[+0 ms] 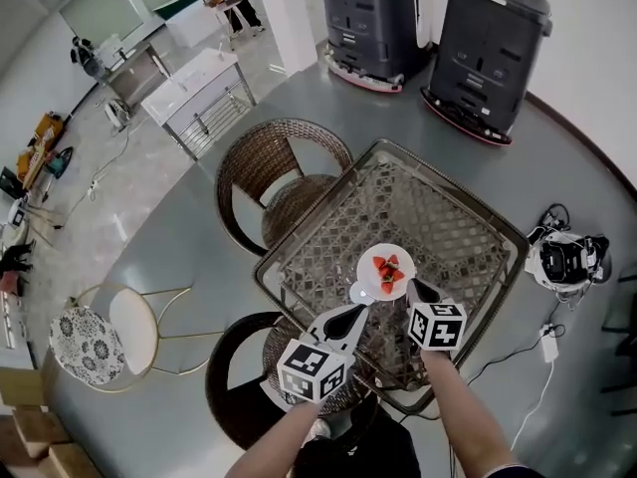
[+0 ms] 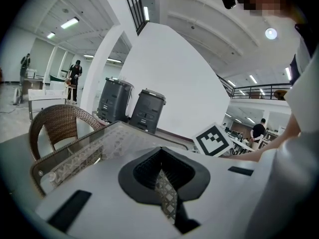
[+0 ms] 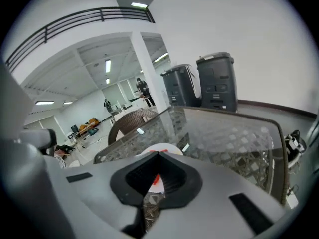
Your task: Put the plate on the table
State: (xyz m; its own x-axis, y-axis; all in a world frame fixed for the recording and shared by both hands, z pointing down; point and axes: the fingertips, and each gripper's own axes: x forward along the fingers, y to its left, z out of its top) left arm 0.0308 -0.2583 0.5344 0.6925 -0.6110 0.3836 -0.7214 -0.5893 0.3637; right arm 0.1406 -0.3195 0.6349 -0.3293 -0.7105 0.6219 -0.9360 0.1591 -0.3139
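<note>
A small white plate [image 1: 385, 270] with red strawberry pieces lies flat on the glass-topped wicker table [image 1: 450, 217], near its front middle. My left gripper [image 1: 356, 309] points at the plate's near-left rim, jaws together and nothing between them; in the left gripper view [image 2: 161, 172] only table pattern shows past the tips. The right gripper [image 1: 417, 293] sits just right of the plate, shut and empty. In the right gripper view [image 3: 150, 195] the plate [image 3: 162, 147] lies just beyond the closed tips, on the table [image 3: 229, 133].
Two wicker chairs stand at the table's left, one behind [image 1: 284, 172] and one in front [image 1: 234, 381]. Further left is a round stool [image 1: 90, 345]. Two dark machines [image 1: 488, 43] stand behind the table. Cables and a device [image 1: 567, 259] lie on the floor at right.
</note>
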